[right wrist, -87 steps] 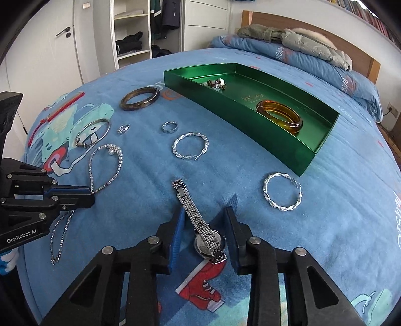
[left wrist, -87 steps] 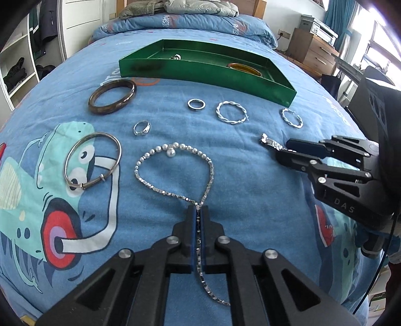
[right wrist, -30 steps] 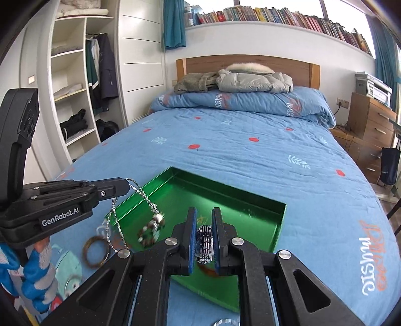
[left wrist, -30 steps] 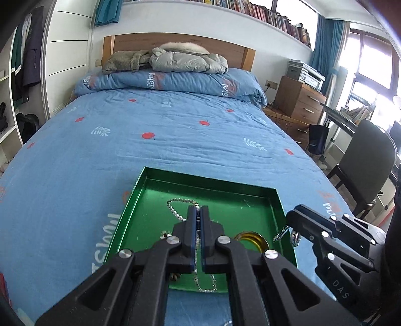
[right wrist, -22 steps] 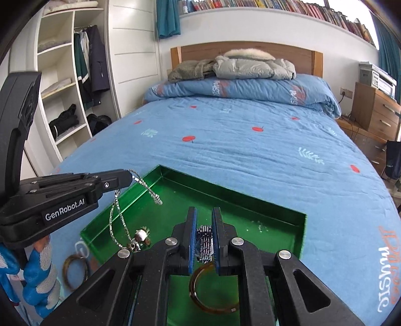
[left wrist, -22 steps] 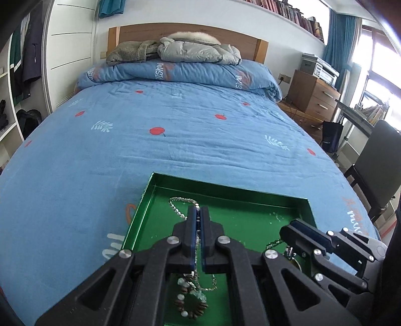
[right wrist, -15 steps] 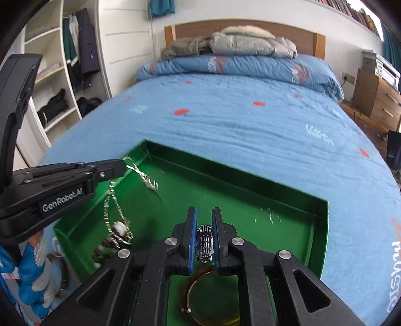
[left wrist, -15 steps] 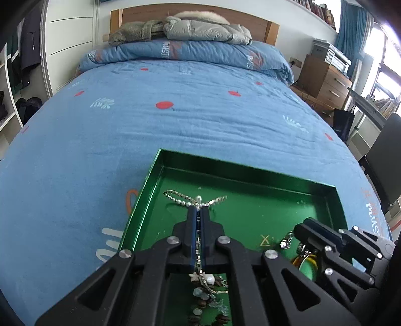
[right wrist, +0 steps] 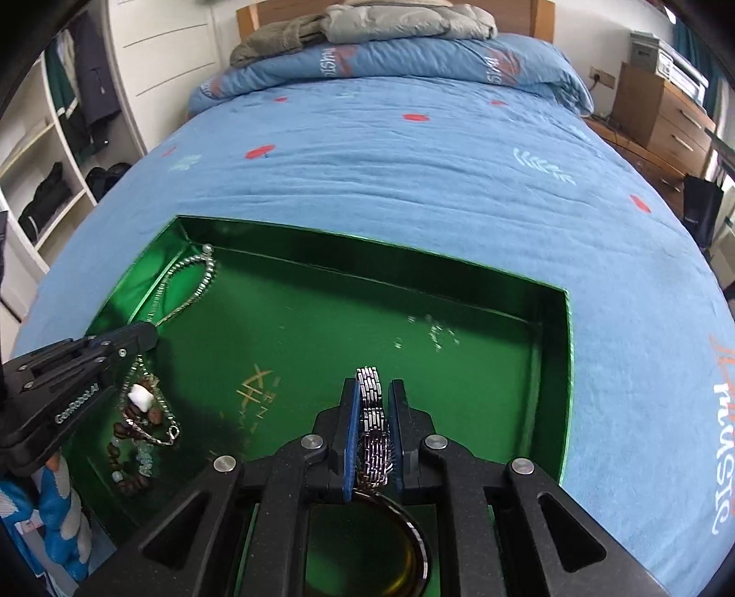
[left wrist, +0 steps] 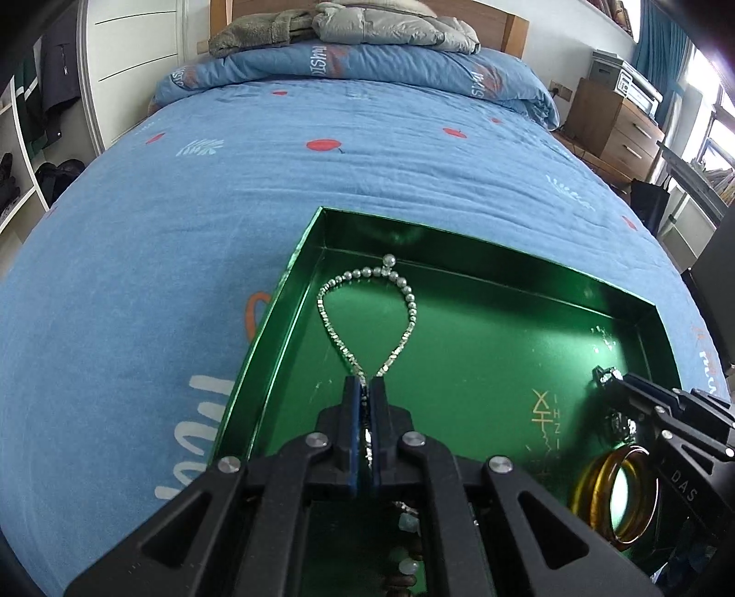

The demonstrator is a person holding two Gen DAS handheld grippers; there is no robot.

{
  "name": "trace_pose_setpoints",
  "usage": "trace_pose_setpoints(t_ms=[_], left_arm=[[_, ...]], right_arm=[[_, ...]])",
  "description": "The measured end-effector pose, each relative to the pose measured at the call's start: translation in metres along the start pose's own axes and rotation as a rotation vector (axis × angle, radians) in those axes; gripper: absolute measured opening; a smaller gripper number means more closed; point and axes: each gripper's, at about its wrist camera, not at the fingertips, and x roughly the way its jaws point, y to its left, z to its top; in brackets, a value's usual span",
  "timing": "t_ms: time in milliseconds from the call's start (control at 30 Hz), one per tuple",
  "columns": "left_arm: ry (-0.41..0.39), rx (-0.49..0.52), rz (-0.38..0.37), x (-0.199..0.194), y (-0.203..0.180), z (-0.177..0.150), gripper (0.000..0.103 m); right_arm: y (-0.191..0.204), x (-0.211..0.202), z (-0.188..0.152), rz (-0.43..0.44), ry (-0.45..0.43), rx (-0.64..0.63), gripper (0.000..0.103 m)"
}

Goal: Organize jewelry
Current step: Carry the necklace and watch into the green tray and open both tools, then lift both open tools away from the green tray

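Observation:
The green tray (left wrist: pixel 275 321) lies on the blue bed cover. My left gripper (left wrist: pixel 366 390) pinches the silver pearl necklace (left wrist: pixel 367 273), whose loop lies flat on the tray floor near the far left corner. Its jaws are opening, with the chain between the pads. My right gripper (right wrist: pixel 373 390) holds the silver watch (right wrist: pixel 374 413) by its band just above the tray floor. Its jaws are opening too, with the band between the pads. The amber bangle (right wrist: pixel 413 542) lies under the right gripper. In the right wrist view the left gripper (right wrist: pixel 147 335) is at the left.
A beaded bracelet (right wrist: pixel 138 427) lies in the tray's near left part. The tray's far right floor (right wrist: pixel 459 330) is bare. Folded jackets (left wrist: pixel 344 23) rest at the headboard, a wooden drawer unit (left wrist: pixel 615 124) stands on the right, and wardrobe shelves (right wrist: pixel 46 183) on the left.
Both grippers sank from above the bed into the tray. The necklace loop, which was hanging, now rests spread on the tray floor. The watch came down over the amber bangle.

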Motion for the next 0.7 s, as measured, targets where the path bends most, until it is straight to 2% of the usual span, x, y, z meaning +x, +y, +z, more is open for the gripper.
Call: trace_pose_setpoints(t_ms=[67, 100, 133, 333, 400, 500, 600, 700], left_arm=[[0.000, 0.002, 0.000, -0.001, 0.001, 0.000, 0.011], [-0.002, 0.002, -0.001, -0.002, 0.001, 0.000, 0.014], [-0.007, 0.002, -0.004, -0.004, 0.002, 0.000, 0.021], [-0.048, 0.007, -0.024, -0.030, -0.001, 0.004, 0.034], [-0.071, 0.017, -0.033, -0.045, -0.004, 0.006, 0.035], [-0.099, 0.022, -0.048, -0.068, -0.008, 0.007, 0.037], [-0.124, 0.019, -0.058, -0.092, -0.009, 0.007, 0.039], [-0.147, 0.016, -0.065, -0.116, -0.010, 0.005, 0.041]], right_arm=[[-0.002, 0.000, -0.002, -0.003, 0.007, 0.017, 0.025], [-0.004, -0.001, -0.002, -0.005, 0.005, 0.029, 0.036], [-0.006, -0.004, -0.003, -0.006, -0.003, 0.038, 0.042], [-0.013, -0.033, -0.006, -0.008, -0.059, 0.063, 0.051], [-0.012, -0.049, -0.008, -0.011, -0.086, 0.060, 0.056], [-0.007, -0.074, -0.011, -0.016, -0.128, 0.046, 0.057], [-0.004, -0.099, -0.015, -0.014, -0.171, 0.047, 0.064], [0.002, -0.125, -0.023, -0.004, -0.209, 0.051, 0.064]])
